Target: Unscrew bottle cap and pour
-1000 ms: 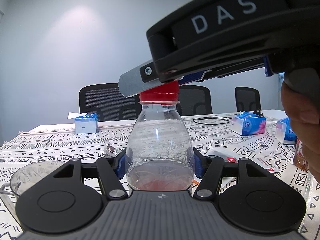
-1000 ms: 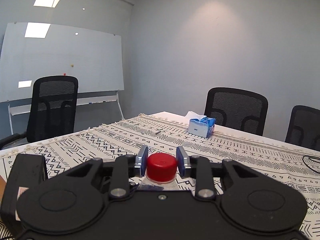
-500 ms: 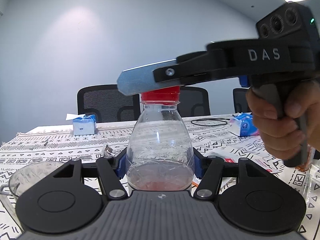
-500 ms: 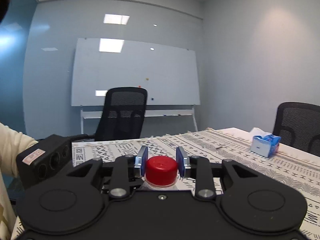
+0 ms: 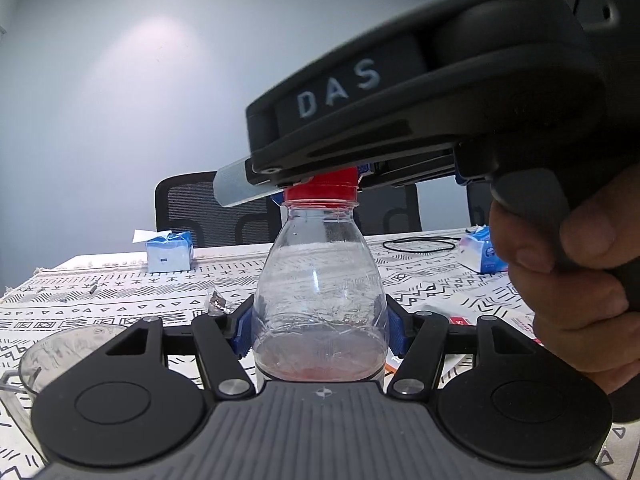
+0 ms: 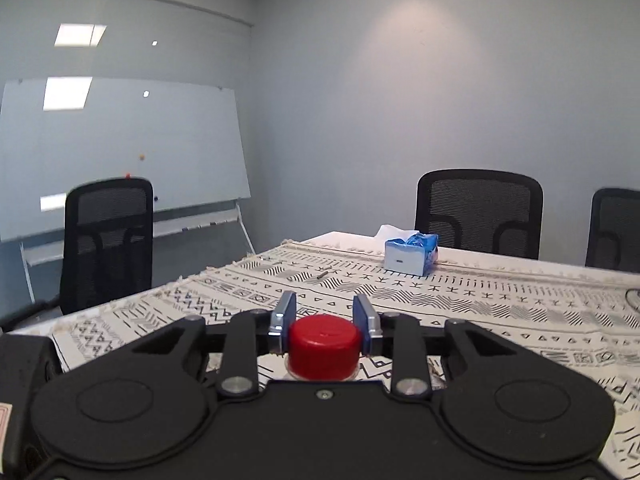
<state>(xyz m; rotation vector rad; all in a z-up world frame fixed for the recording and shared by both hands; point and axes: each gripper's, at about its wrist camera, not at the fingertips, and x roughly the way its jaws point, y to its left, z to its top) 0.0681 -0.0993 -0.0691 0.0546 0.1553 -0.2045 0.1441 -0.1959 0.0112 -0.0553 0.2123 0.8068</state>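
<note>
On the patterned tablecloth (image 5: pixel 120 292) in the left wrist view, the clear bottle (image 5: pixel 320 296) stands upright, a shallow layer of reddish liquid at its bottom. The left gripper (image 5: pixel 320 328) has its blue pads pressed against the bottle's lower sides, clamped on it. Above, the right gripper (image 5: pixel 320 182) reaches in from the right and covers much of the red cap (image 5: pixel 320 192); its black body bears the white letters "DAS" and blocks the upper right of the room. A hand (image 5: pixel 568 288) wraps its handle at the right edge. At lower left a clear plastic cup (image 5: pixel 52 356) stands partly hidden behind the left gripper's body. Two blue tissue boxes are visible: one (image 5: pixel 168 254) at far left, another (image 5: pixel 482 250) at right, partly behind the hand. A black cable loop (image 5: pixel 418 245) lies beyond the bottle, and a small crumpled foil scrap (image 5: pixel 216 304) lies just left of it. A red-and-white card near the right finger carries print too small to read. Chair backs stand behind the table, partly hidden.

In the right wrist view, the right gripper (image 6: pixel 323 322) has both fingers touching the sides of the red cap (image 6: pixel 323 346), closed on it; the bottle below is almost wholly hidden by the gripper's body. One tissue box (image 6: pixel 410 256) sits near the far table edge, with a small dark item (image 6: pixel 322 275) on the cloth nearby. Three black chairs stand around the table, and one whiteboard (image 6: pixel 120 152) stands at left.
</note>
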